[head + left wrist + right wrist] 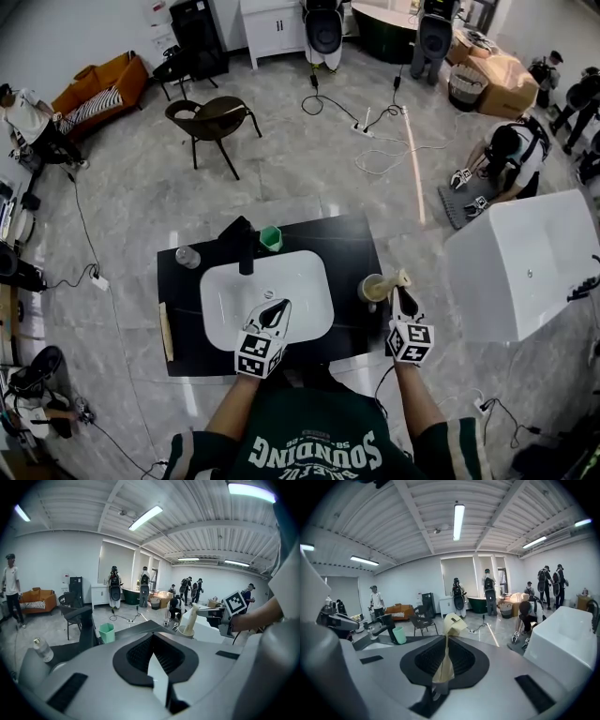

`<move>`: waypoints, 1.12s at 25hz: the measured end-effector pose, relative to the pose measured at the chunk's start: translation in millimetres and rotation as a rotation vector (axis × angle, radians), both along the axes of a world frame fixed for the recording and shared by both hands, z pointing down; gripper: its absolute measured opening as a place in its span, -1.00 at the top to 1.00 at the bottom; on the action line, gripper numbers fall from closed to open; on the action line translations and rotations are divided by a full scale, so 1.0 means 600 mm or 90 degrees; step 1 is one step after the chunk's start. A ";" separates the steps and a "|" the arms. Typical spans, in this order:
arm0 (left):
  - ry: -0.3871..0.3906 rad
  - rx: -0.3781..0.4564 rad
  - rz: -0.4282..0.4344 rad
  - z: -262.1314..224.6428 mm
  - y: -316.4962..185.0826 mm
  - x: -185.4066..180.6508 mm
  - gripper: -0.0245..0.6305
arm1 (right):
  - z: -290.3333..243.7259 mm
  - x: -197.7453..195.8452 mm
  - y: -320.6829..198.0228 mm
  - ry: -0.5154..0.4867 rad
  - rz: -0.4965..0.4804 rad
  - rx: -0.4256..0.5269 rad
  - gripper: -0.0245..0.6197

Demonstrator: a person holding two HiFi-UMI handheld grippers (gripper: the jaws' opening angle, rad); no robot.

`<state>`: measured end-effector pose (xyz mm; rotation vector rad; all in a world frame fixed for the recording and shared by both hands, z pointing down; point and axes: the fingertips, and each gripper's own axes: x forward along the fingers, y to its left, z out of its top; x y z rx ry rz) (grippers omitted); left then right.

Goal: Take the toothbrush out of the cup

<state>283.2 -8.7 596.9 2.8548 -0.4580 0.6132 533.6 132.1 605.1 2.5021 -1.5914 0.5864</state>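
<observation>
at the right end of the counter (349, 246), just beside the sink (225, 281), the cup (364, 289) stands upright with the toothbrush (449, 631) in it. the right gripper (446, 641) is clenched on the toothbrush near its top. in the right gripper view the cream shaft runs straight up between the pressed pads, and its broader end pokes out above them. the left gripper (154, 641) hangs over the sink, well apart from the cup, jaws together on nothing.

the toothbrush's long axis is close to upright, leaning a little: lower end down in the cup, upper end out over the rim toward the right gripper. which end carries the bristles i cannot tell.

it looks light, slim and stiff, plastic by the look, so it should need only a modest squeeze — but a smooth narrow shaft can swivel or slide between flat pads. the upper shaft, clear of the rim, is the sensible place to hold, and that is where the pads sit. the cup looks light too and may tip or come along if the lower end drags on its wall — a pull along the shaft's own line should free it cleanly.
</observation>
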 end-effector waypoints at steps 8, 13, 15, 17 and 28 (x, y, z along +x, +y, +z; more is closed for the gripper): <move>0.012 -0.006 0.007 0.001 0.015 0.003 0.89 | -0.032 -0.017 -0.007 0.053 -0.031 -0.003 0.77; 0.022 -0.002 0.011 -0.011 0.002 -0.012 0.89 | -0.064 -0.034 -0.010 0.091 -0.035 0.000 0.78; 0.023 -0.001 0.011 -0.010 -0.006 -0.025 0.89 | -0.081 -0.041 -0.012 0.112 -0.037 0.001 0.78; 0.024 -0.001 0.012 -0.009 -0.013 -0.037 0.89 | -0.099 -0.046 -0.014 0.132 -0.038 0.003 0.78; 0.044 -0.007 0.020 -0.014 -0.037 -0.090 0.89 | -0.160 -0.133 -0.046 0.157 -0.071 0.027 0.78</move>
